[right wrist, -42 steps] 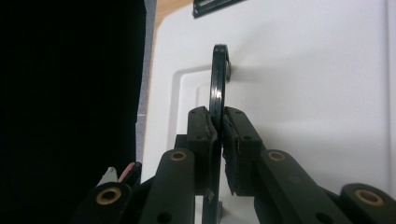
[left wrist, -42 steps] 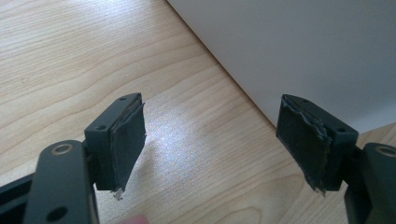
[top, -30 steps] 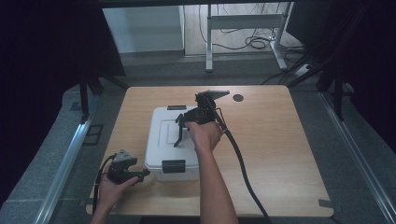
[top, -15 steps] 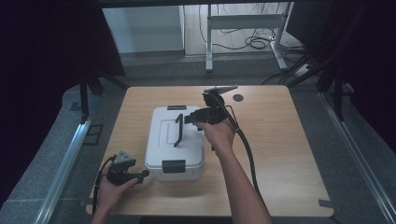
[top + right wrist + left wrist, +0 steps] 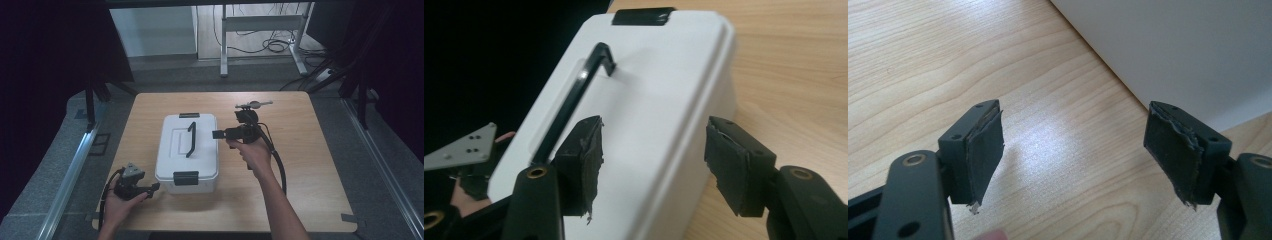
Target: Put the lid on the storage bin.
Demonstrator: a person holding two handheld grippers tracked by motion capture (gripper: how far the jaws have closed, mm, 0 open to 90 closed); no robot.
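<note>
- White box [image 5: 187, 150]: rigid, smooth plastic, likely slippery; lift by the black handle [image 5: 190, 140].
- Right claw [image 5: 218, 134]: just been opening, spread, nothing between.
- Left claw [image 5: 154, 187]: spread, empty.

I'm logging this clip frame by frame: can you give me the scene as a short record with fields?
surface: wooden table
main object: white lidded box, black handle on top, black latches at both ends
left gripper: open, nothing between its jaws, near the box's front left corner
right gripper: jaws just been opening, nothing between them, at the box's right edge, off the handle
</note>
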